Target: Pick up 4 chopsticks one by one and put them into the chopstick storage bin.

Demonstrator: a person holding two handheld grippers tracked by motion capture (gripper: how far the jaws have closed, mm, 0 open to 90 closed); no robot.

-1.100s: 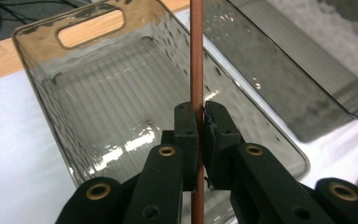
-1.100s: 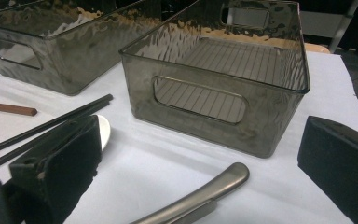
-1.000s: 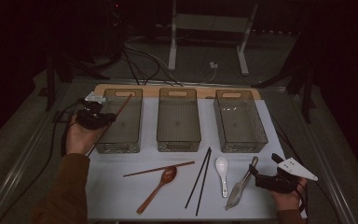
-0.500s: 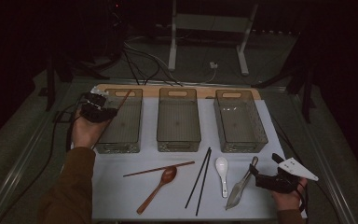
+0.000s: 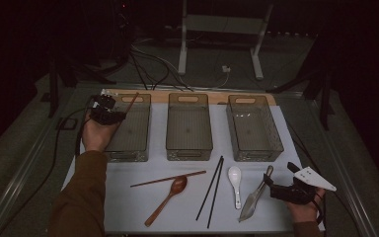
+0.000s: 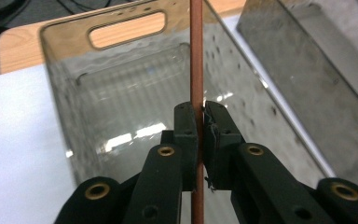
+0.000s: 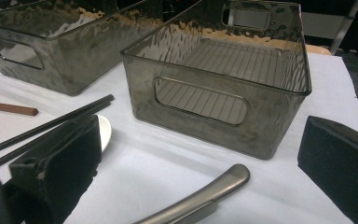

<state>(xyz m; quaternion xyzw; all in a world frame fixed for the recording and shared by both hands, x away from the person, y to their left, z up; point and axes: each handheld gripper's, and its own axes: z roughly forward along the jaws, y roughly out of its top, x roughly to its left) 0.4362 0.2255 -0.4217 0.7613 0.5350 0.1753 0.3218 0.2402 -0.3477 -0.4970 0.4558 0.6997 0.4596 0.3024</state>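
My left gripper (image 5: 106, 112) is shut on a brown chopstick (image 5: 130, 102) at the left rim of the left smoky bin (image 5: 133, 148). In the left gripper view the chopstick (image 6: 196, 56) runs upright between the closed jaws (image 6: 200, 116), above the bin's inside (image 6: 70, 102). My right gripper (image 5: 278, 189) rests at the front right, open. The metal spoon (image 5: 255, 197) lies with its handle (image 7: 207, 192) between the spread jaws (image 7: 200, 140), untouched.
A middle bin (image 5: 189, 148) and a right bin (image 5: 271, 140) stand in a row on the white mat. In front lie a second brown chopstick (image 5: 168, 178), a wooden spoon (image 5: 167, 198), black chopsticks (image 5: 212, 190) and a white spoon (image 5: 235, 181).
My left gripper has carried the brown chopstick a little farther away along the left bin's rim. The right gripper has stayed still.
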